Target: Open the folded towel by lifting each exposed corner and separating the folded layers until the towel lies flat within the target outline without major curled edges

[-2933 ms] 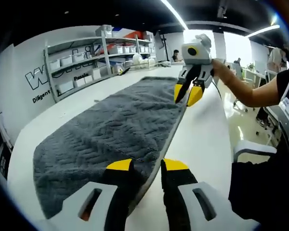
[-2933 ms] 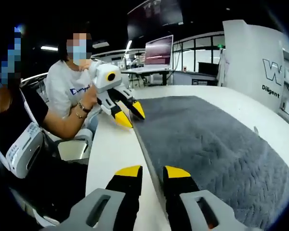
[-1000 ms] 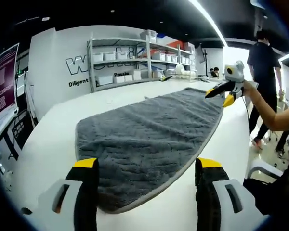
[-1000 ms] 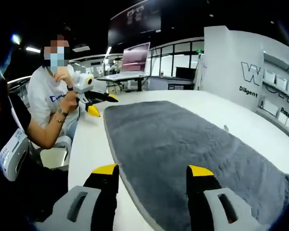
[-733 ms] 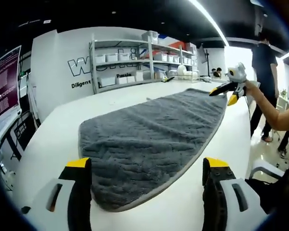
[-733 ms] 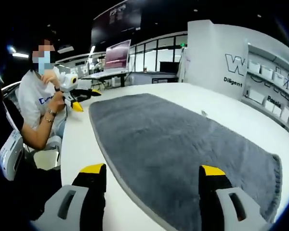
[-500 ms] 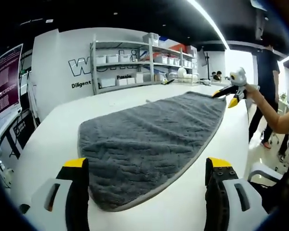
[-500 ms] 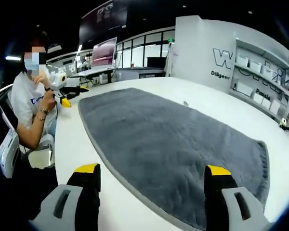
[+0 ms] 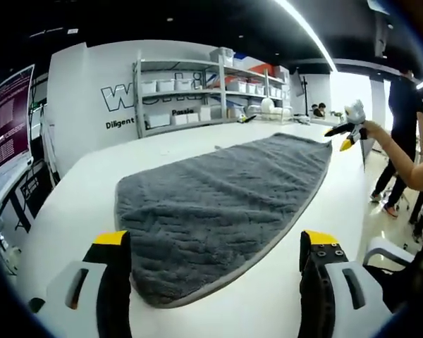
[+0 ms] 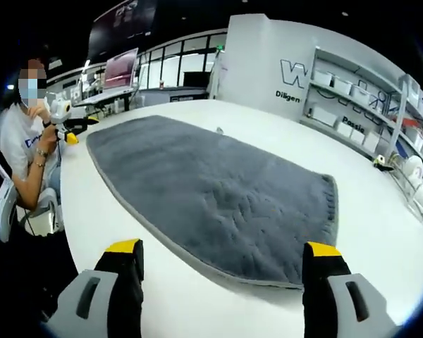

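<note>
- Left gripper view: one grey towel (image 9: 218,197) lay spread flat on the white table (image 9: 84,190), its long axis running away from the camera toward the far right.
- The left gripper (image 9: 218,243) hung above the table at the towel's near short end, its two yellow-tipped jaws wide apart and holding nothing — the towel's near edge lay between them.
- The right gripper (image 9: 347,134) showed small past the towel's far end, held in a hand (image 9: 372,131); its jaws were too small to judge there.
- One shelf rack (image 9: 204,88) of white bins stood against the back wall; two people stood far right, cut off by the view's edge.
- Right gripper view: the same towel (image 10: 211,186) stretched from the near right toward the far left, lying flat with a pale border.
- The right gripper (image 10: 222,253) had its two jaws spread wide, empty, over the near long edge.
- The left gripper (image 10: 65,131) appeared tiny at far left — a seated person held it.
</note>
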Action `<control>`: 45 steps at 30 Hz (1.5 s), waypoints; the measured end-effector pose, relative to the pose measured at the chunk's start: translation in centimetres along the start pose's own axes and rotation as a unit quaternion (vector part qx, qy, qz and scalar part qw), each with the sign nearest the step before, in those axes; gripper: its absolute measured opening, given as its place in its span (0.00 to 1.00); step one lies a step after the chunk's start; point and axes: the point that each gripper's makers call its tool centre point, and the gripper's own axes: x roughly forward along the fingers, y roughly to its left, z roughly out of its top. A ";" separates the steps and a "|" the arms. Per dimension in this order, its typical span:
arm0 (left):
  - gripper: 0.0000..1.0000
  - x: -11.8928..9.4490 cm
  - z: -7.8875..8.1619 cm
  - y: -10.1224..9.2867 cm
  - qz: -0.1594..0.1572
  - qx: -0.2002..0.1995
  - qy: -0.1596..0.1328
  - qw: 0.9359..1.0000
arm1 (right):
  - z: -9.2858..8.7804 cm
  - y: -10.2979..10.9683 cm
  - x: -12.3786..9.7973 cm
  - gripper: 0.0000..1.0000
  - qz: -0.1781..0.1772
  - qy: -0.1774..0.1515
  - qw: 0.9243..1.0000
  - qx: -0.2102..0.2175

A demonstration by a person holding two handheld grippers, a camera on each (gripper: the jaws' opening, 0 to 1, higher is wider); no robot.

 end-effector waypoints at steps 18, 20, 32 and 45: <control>0.93 -0.4 0.8 -0.7 -0.006 -0.002 -0.025 1.000 | -4.0 -6.0 -1.3 0.35 -0.048 0.093 0.994 -0.041; 0.93 -0.4 0.8 -0.8 -0.008 -0.002 -0.025 1.000 | -4.5 -6.4 -1.0 0.33 -0.049 0.100 0.993 -0.040; 0.90 -0.7 1.6 -0.8 -0.005 0.003 -0.033 0.999 | -7.2 -7.0 -1.4 0.09 -0.035 0.139 0.989 -0.024; 0.88 -0.9 1.6 -0.9 -0.003 0.002 -0.032 0.999 | -8.1 -5.8 -2.8 0.03 -0.008 0.139 0.990 -0.013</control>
